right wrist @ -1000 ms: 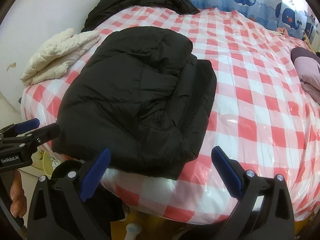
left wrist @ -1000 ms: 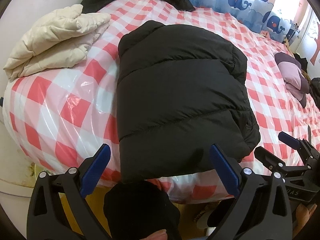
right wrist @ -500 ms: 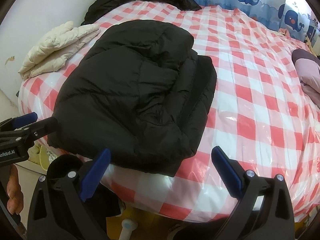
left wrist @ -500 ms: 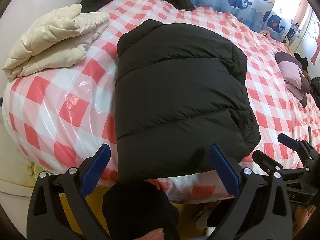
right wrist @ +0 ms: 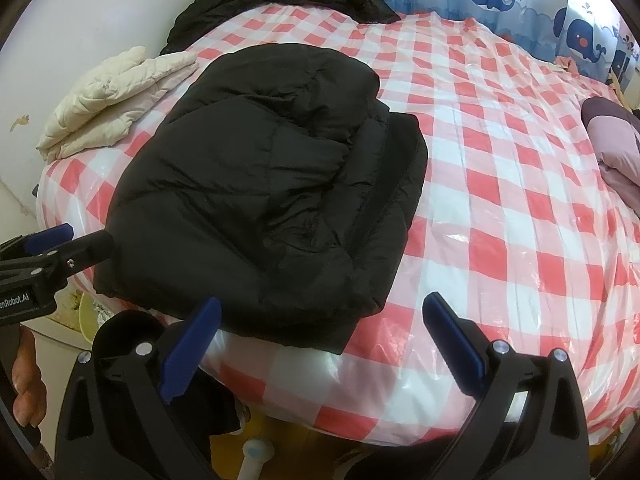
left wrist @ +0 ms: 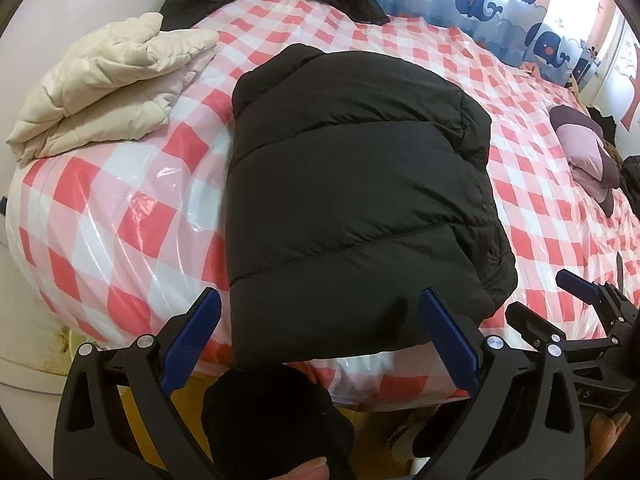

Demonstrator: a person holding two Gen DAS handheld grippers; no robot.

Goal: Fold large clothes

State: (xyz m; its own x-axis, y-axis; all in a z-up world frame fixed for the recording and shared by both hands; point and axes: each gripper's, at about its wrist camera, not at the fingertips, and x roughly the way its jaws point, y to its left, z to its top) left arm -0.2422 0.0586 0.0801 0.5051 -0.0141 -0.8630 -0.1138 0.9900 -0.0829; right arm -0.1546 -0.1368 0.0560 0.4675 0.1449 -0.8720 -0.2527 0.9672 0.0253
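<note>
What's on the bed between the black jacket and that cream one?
Only bare checked cover separates the black jacket from the cream jacket, clearest in the left wrist view.

Two handheld grippers side by side, both pointing forward and tilted down. The left gripper has its blue-padded fingers spread wide, holding nothing. The right gripper is likewise spread wide and empty. A hand grips the left gripper's handle.
</note>
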